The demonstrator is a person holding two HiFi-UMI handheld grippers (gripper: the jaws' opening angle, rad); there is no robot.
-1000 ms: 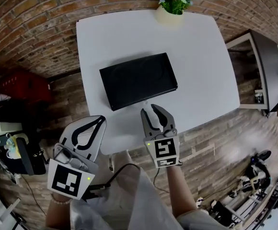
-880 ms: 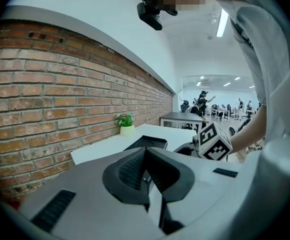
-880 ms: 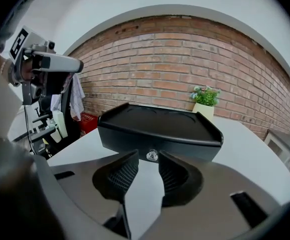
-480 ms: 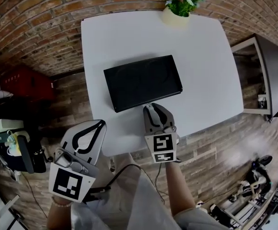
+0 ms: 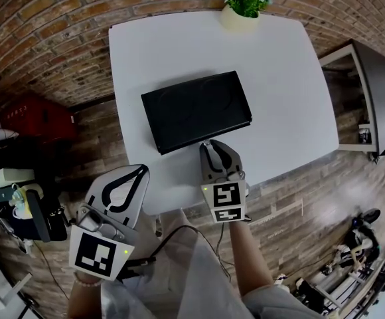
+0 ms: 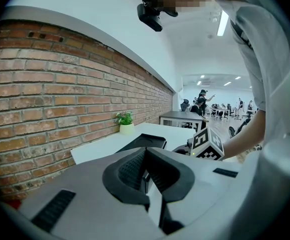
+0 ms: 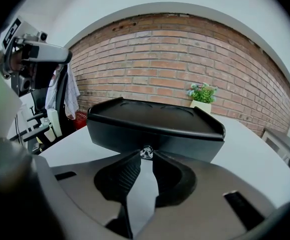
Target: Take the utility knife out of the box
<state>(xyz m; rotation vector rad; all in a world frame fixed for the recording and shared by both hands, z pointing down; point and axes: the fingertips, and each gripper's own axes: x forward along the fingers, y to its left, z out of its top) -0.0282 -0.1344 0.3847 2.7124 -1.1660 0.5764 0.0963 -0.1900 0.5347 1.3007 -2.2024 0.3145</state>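
Observation:
A closed black box point(image 5: 196, 110) lies on the white table point(image 5: 279, 78); no utility knife shows. My right gripper point(image 5: 210, 145) sits at the box's near edge. In the right gripper view its tips point(image 7: 146, 157) pinch a small silver metal pull point(image 7: 146, 152) on the front wall of the box point(image 7: 155, 121). My left gripper point(image 5: 141, 170) hangs shut and empty off the table's near left corner. In the left gripper view its closed jaws point(image 6: 146, 156) point toward the box point(image 6: 144, 142) and the right gripper's marker cube point(image 6: 207, 145).
A potted plant point(image 5: 243, 5) stands at the table's far edge. A brick wall point(image 5: 53, 38) runs behind and to the left. Red and white clutter point(image 5: 20, 178) sits on the floor at left, and a dark desk point(image 5: 365, 92) at right.
The right gripper's jaws, open a second ago, have shut at the box's near edge after it dropped slightly. The left gripper has stayed put.

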